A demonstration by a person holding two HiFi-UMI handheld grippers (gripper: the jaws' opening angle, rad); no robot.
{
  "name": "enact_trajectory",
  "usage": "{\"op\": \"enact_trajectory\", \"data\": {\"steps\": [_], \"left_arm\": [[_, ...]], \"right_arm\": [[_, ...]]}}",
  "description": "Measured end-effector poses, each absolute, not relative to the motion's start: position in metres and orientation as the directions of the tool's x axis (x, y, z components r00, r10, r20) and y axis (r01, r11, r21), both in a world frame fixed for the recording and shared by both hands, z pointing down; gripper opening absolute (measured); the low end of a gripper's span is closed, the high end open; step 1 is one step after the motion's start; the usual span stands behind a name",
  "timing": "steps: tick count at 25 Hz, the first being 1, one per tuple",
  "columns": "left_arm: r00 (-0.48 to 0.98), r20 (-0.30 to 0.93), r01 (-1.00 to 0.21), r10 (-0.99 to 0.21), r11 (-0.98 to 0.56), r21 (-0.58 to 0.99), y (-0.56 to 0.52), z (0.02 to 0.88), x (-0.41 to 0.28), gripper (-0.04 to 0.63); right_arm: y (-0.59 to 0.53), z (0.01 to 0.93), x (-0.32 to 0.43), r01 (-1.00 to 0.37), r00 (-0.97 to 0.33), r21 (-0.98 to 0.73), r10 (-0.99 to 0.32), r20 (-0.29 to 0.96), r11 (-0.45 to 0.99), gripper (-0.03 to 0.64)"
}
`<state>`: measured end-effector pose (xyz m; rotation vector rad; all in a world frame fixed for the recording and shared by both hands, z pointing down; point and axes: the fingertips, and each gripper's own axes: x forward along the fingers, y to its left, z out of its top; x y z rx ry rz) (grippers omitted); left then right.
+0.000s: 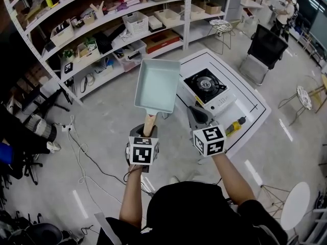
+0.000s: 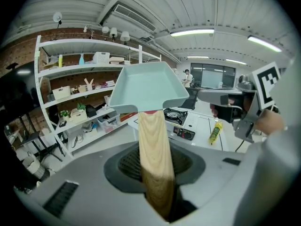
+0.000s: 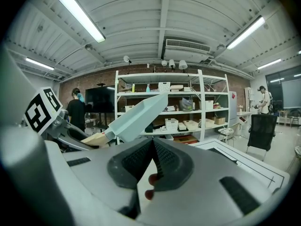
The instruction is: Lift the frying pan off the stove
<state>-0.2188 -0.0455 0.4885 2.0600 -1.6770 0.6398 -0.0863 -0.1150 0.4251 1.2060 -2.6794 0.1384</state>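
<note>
A pale teal square frying pan [image 1: 157, 86] with a wooden handle [image 1: 149, 124] hangs in the air over the floor, left of the white table [image 1: 249, 97]. My left gripper [image 1: 147, 132] is shut on that handle. In the left gripper view the handle [image 2: 153, 159] runs up from between the jaws to the pan [image 2: 150, 86]. The black-and-white portable stove [image 1: 205, 83] stands on the table with its burner bare. My right gripper [image 1: 197, 116] hovers beside the pan near the table's edge, its jaws meeting at the tips [image 3: 153, 147] with nothing between them.
A yellow bottle [image 1: 235, 126] lies on the table in front of the stove. Long white shelves [image 1: 117, 29] full of boxes stand behind. A black chair [image 1: 265, 47] is past the table, cables [image 1: 82, 152] trail over the floor at left, and a person [image 1: 286, 9] stands far off.
</note>
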Motion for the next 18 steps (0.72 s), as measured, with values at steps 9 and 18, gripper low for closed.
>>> {"op": "enact_trajectory", "data": {"steps": [9, 18], "left_arm": [[0.158, 0.579, -0.985, -0.800, -0.165, 0.040, -0.044, 0.478, -0.201, 0.118], [0.151, 0.575, -0.987, -0.804, -0.154, 0.043, -0.038, 0.473, -0.176, 0.118]], "right_arm": [[-0.118, 0.421, -0.070, -0.736, -0.662, -0.010, -0.716, 0.220, 0.677, -0.003], [-0.119, 0.410, -0.045, -0.735, -0.665, -0.004, -0.720, 0.199, 0.678, -0.003]]}}
